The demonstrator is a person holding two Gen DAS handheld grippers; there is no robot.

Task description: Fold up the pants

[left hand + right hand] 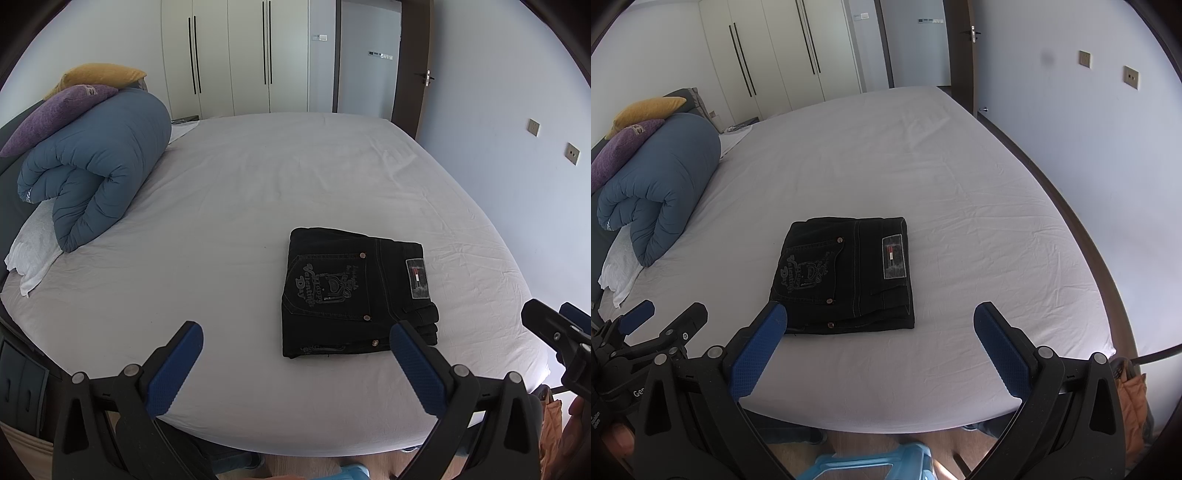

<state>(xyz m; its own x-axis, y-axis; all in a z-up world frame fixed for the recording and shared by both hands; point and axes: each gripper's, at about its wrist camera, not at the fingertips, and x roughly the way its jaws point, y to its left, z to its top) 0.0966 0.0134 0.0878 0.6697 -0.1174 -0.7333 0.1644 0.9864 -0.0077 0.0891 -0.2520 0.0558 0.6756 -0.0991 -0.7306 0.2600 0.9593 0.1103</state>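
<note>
Jeans [354, 295]: black, folded into a compact rectangle, back pocket and waistband patch facing up; they lie flat on your bed's white sheet [258, 177], near the edge closest to you.
Left gripper [295, 345]: fingers spread wide, holding nothing; jeans sit at 1 o'clock from it, untouched.
Right gripper [881, 325]: fingers wide apart, empty; jeans at 11 o'clock, just beyond the tips.
Rolled blue duvet [96, 166]: at 10 o'clock, well apart from the jeans, with a purple pillow [55, 114] and a yellow pillow [99, 74] on top.
</note>
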